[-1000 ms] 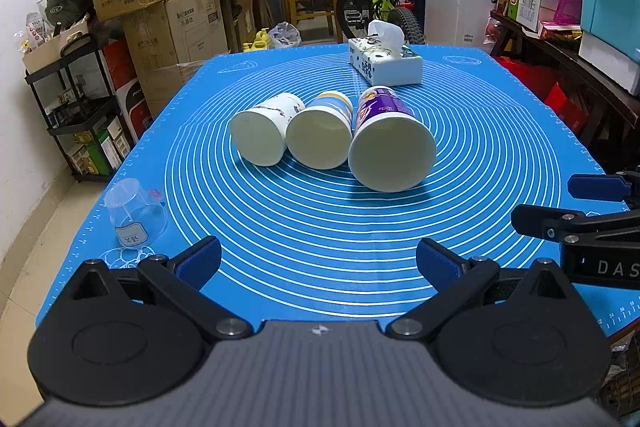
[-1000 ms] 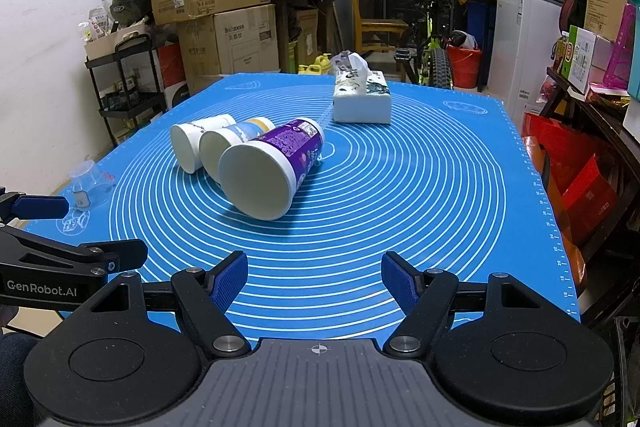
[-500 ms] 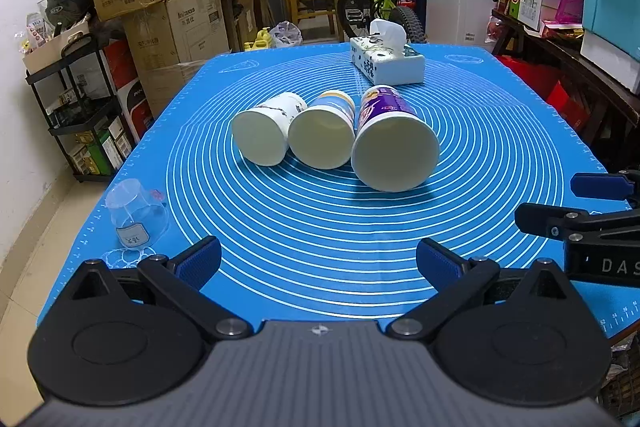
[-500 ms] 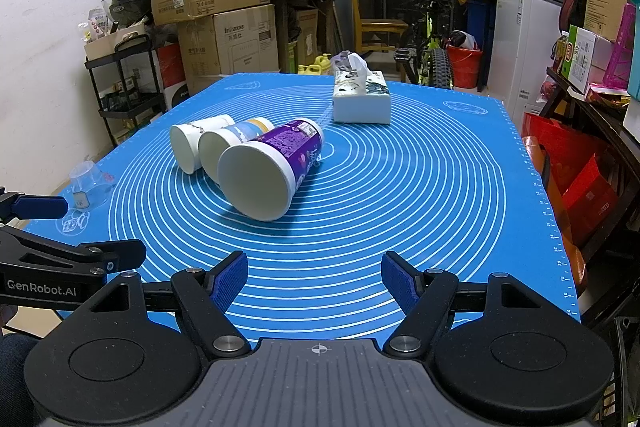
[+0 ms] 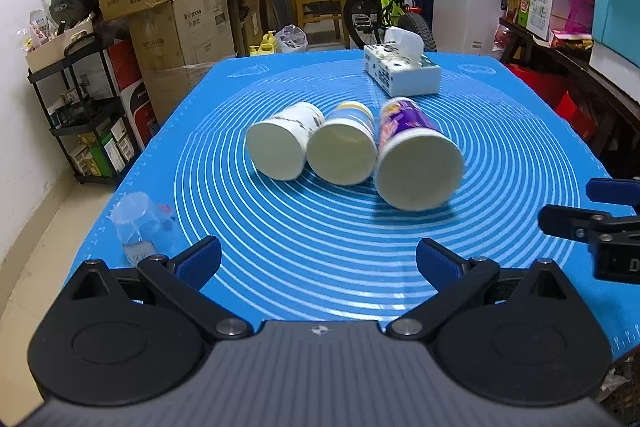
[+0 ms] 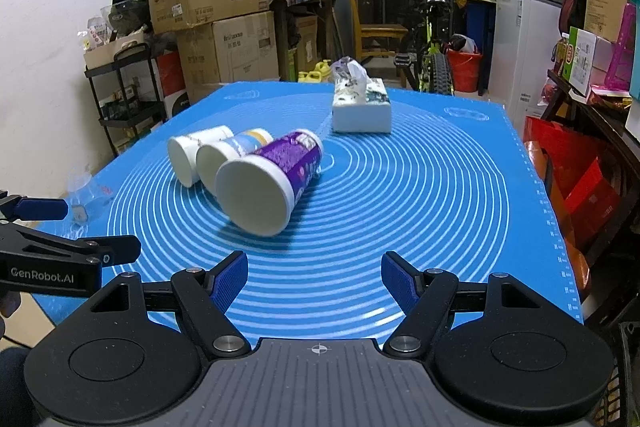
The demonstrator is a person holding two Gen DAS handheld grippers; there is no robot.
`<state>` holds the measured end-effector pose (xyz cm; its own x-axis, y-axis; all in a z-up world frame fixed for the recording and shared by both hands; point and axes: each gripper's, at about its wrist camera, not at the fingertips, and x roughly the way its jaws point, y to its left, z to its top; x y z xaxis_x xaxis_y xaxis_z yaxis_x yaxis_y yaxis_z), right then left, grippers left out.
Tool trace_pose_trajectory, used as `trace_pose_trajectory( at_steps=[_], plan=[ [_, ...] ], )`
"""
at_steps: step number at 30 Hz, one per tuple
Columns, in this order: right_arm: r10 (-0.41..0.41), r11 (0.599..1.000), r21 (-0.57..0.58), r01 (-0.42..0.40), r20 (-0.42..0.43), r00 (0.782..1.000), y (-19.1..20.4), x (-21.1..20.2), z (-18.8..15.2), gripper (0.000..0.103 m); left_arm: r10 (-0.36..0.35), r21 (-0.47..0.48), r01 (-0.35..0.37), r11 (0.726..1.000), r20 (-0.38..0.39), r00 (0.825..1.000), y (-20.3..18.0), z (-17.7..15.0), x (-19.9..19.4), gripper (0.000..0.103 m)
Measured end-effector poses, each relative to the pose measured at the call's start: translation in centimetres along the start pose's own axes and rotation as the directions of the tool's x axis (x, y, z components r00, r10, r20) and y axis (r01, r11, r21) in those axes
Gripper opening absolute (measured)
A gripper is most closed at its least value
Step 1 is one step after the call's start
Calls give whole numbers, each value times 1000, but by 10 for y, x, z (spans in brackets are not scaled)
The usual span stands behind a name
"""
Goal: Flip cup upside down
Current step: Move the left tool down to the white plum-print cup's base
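Both grippers, left [image 5: 318, 259] and right [image 6: 314, 277], hover wide and empty near the mat [image 5: 500, 147] edge, well short of three cups [image 5: 344, 155] lying side by side mid-mat; approach seems underway, next needing one cup gripped and upended.

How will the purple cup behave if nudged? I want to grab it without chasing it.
The purple cup lies on its side on the mat, so it will probably roll, curving because it tapers. It looks like thin paper, so likely light and easily crushed. The blue cup sits close on its left and may block it that way.
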<state>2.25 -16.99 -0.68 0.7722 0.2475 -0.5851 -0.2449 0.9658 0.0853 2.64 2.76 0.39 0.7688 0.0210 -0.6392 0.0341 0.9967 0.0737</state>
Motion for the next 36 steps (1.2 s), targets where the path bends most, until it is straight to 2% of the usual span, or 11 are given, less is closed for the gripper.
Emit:
trace_pose_trajectory(
  at_steps=[11, 16, 18, 25, 29, 30, 32, 36],
  plan=[
    [10, 1000, 26, -11, 47, 999, -3, 20, 27, 78, 18, 46, -21, 999, 56, 998, 32, 43, 50, 102],
    [1, 999, 50, -3, 42, 999, -8, 31, 29, 78, 1, 73, -7, 997, 72, 997, 45, 68, 80, 102],
    [-2, 999, 53, 0, 37, 999, -10, 35, 28, 78, -18, 87, 12, 996, 65, 998, 48, 76, 91, 102],
    [-17, 998, 60, 15, 23, 1000, -17, 43, 26, 78, -103, 93, 105, 990, -34, 994, 60, 92, 131, 102],
    [-25, 997, 69, 24, 17, 1000, -23, 47, 24, 78, -116, 102, 122, 987, -62, 991, 64, 92, 141, 101],
    [-26, 997, 70, 25, 15, 1000, -24, 48, 24, 78, -118, 103, 125, 987, -68, 991, 65, 92, 142, 101],
    [-26, 997, 72, 25, 12, 1000, -24, 50, 23, 78, -132, 106, 142, 984, -88, 987, 64, 91, 145, 85],
    [-19, 997, 69, 18, 9, 1000, -21, 51, 23, 78, -173, 111, 186, 976, -118, 978, 62, 90, 147, 80]
  ],
)
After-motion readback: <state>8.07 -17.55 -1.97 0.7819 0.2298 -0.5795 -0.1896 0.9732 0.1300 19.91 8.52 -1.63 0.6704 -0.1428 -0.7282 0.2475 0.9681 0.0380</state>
